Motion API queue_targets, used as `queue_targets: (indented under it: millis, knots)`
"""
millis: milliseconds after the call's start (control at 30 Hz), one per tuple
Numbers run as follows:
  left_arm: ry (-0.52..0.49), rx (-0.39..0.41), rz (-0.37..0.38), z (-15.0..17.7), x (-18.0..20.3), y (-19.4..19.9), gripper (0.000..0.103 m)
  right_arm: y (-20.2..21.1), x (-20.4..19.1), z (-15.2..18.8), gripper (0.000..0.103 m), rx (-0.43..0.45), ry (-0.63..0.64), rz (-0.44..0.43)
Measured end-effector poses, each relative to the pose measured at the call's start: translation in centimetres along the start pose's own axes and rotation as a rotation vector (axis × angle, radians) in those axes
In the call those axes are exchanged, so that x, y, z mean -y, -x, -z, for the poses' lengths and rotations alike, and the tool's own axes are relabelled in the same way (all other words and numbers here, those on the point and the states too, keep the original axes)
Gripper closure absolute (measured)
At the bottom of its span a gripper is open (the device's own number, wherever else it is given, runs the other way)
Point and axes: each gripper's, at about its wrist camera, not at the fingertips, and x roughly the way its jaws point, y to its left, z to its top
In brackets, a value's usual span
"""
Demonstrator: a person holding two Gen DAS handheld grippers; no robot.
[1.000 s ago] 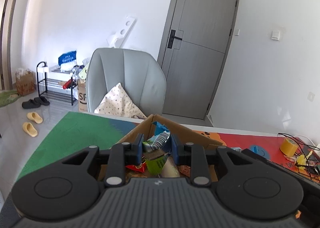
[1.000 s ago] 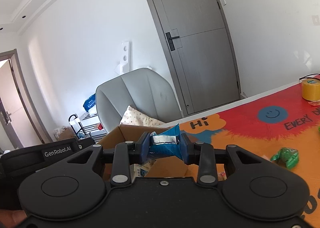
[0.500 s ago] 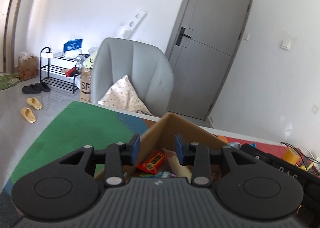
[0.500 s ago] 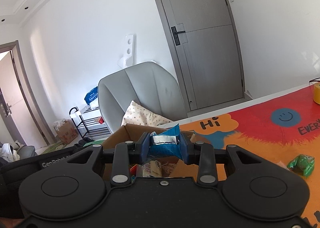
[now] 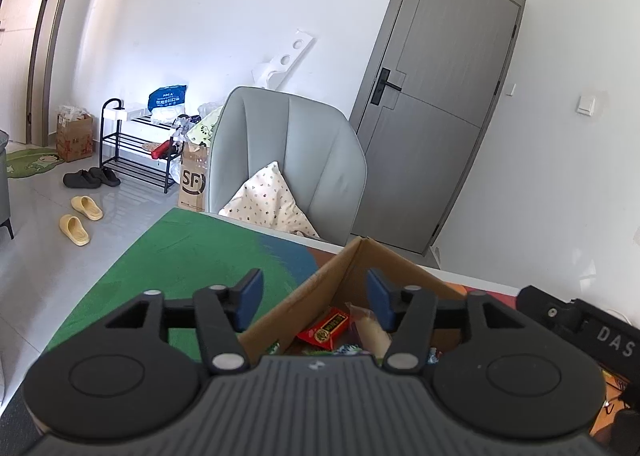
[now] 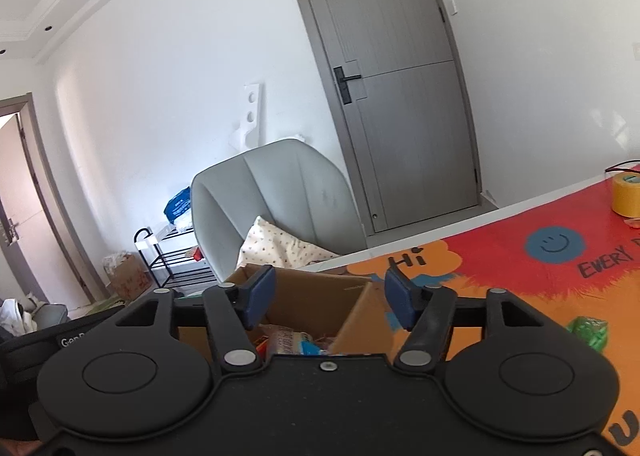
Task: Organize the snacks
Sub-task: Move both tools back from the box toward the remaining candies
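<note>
The left claw (image 5: 315,298) is spreading its jaws with nothing between them, poised over the open cardboard box (image 5: 340,276). The right claw (image 6: 329,296) is likewise widening and empty above the same box (image 6: 312,296). Inside the box lie snacks: a red packet (image 5: 326,328) and a pale wrapped one (image 5: 372,330) just beside it. The box stands on the colourful mat covering the surface (image 6: 520,268), where a green snack (image 6: 590,330) lies apart to the right, and a yellow tape roll (image 6: 626,194) sits further off.
</note>
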Motion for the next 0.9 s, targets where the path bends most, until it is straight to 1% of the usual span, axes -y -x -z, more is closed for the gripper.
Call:
queue_targets:
  millis: [67,100,167,433,533,800,867,900]
  knots:
    - [-0.009,0.005,-0.001,0.1,0.4,0.2,0.033,0.5,0.5,0.1,0.035,0.003,-0.006,0.018]
    - [-0.014,0.007,-0.001,0.2,0.6,0.3,0.03,0.7,0.8,0.2,0.034,0.002,-0.009,0.025]
    - [-0.024,0.009,0.001,0.3,1.0,0.6,0.024,1.1,1.4,0.3,0.03,0.0,-0.018,0.036]
    - [-0.062,-0.004,0.02,1.2,2.7,1.5,0.019,2.8,3.6,1.1,0.022,-0.009,-0.04,0.076]
    - [-0.082,-0.01,0.012,1.6,3.6,1.7,0.016,3.5,4.4,1.5,0.021,-0.013,-0.047,0.085]
    - [-0.128,-0.012,0.035,3.2,6.1,2.9,0.014,5.1,6.7,2.4,0.016,-0.031,-0.063,0.117]
    - [-0.139,-0.012,0.043,3.6,6.7,3.2,0.014,5.5,7.1,2.5,0.012,-0.026,-0.059,0.137]
    - [-0.143,-0.014,0.048,3.8,7.0,3.3,0.014,5.7,7.4,2.5,0.011,-0.022,-0.058,0.149]
